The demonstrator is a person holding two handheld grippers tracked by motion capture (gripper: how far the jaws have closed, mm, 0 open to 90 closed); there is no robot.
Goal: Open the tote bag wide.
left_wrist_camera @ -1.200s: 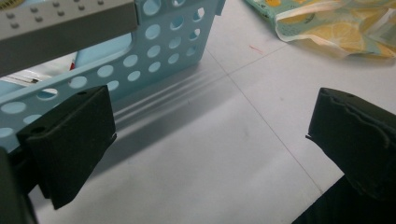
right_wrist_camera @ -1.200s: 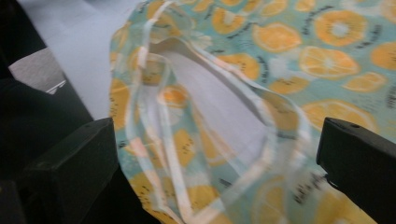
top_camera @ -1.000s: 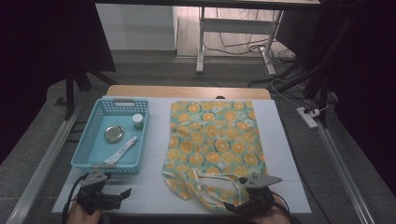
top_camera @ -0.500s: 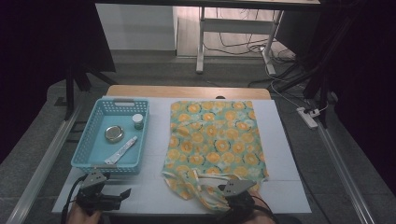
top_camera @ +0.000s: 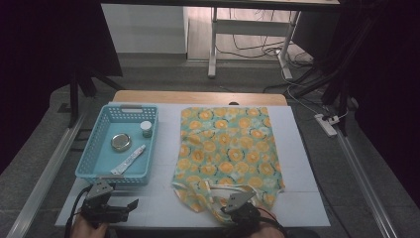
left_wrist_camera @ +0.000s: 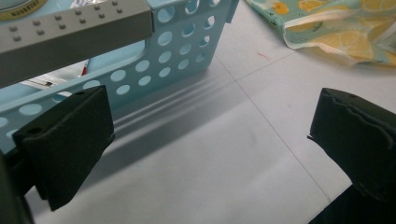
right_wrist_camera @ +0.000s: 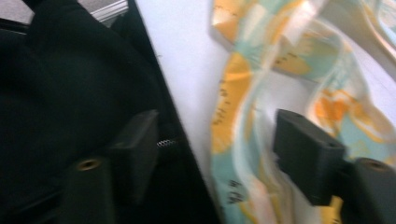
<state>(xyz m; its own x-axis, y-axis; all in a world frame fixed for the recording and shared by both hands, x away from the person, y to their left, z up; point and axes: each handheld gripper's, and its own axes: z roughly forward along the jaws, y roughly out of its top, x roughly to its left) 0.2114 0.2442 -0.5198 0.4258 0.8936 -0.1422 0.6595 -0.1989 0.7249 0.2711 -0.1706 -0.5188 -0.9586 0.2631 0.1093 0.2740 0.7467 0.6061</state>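
Observation:
A teal garment (top_camera: 228, 148) printed with orange citrus slices lies flat on the white table (top_camera: 302, 148). Its crumpled strap end is nearest me. My right gripper (top_camera: 236, 198) sits at that near edge. In the right gripper view its jaws (right_wrist_camera: 217, 149) have just been closing and stand half apart. The garment's edge (right_wrist_camera: 233, 107) runs between them, and the pads do not press on it. My left gripper (top_camera: 130, 207) rests at the table's front left, open and with nothing in it (left_wrist_camera: 210, 149), just in front of the blue basket (left_wrist_camera: 177, 51).
The blue perforated basket (top_camera: 89, 163) stands at the left and holds a round tin (top_camera: 120, 142), a small bottle (top_camera: 146, 128) and a tube (top_camera: 130, 159). Bare table (left_wrist_camera: 224, 177) lies between basket and garment. The table's front edge is close behind both grippers.
The right gripper has slid left along the garment's near edge, from its right corner to the crumpled middle, and its jaws have narrowed. The left gripper has stayed put.

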